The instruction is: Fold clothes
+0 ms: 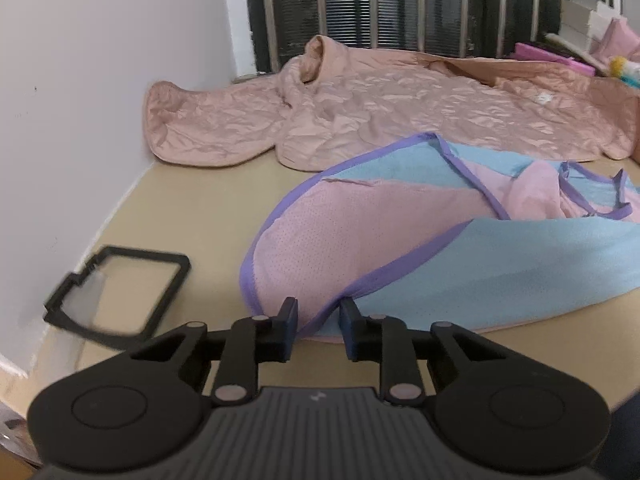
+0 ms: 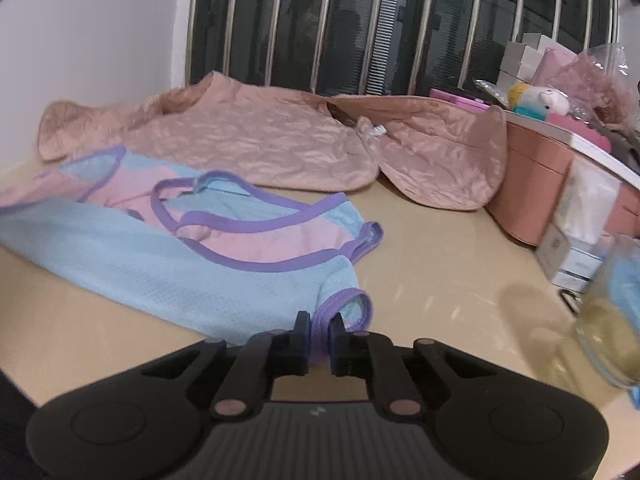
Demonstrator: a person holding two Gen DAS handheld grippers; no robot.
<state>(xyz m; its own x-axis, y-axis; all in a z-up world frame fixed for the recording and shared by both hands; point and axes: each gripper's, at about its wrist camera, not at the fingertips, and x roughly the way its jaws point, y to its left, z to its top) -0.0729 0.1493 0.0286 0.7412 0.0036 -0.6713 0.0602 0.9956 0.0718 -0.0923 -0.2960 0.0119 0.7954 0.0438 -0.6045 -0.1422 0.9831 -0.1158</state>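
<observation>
A mesh top in pink and light blue with purple trim (image 1: 360, 240) lies crumpled on the beige table (image 1: 192, 208). My left gripper (image 1: 319, 322) is shut on its purple hem at the near edge. In the right wrist view the same top (image 2: 160, 248) spreads to the left, and my right gripper (image 2: 320, 336) is shut on a purple-trimmed armhole at its near corner. A quilted pale pink jacket (image 1: 380, 112) lies spread flat behind the top, and it also shows in the right wrist view (image 2: 280, 140).
A black rectangular frame (image 1: 120, 292) lies on the table at the left by the white wall. At the right stand a pink round box (image 2: 532, 184), small cartons, a plush toy (image 2: 536, 100) and a glass jar (image 2: 612, 312). A barred window is behind.
</observation>
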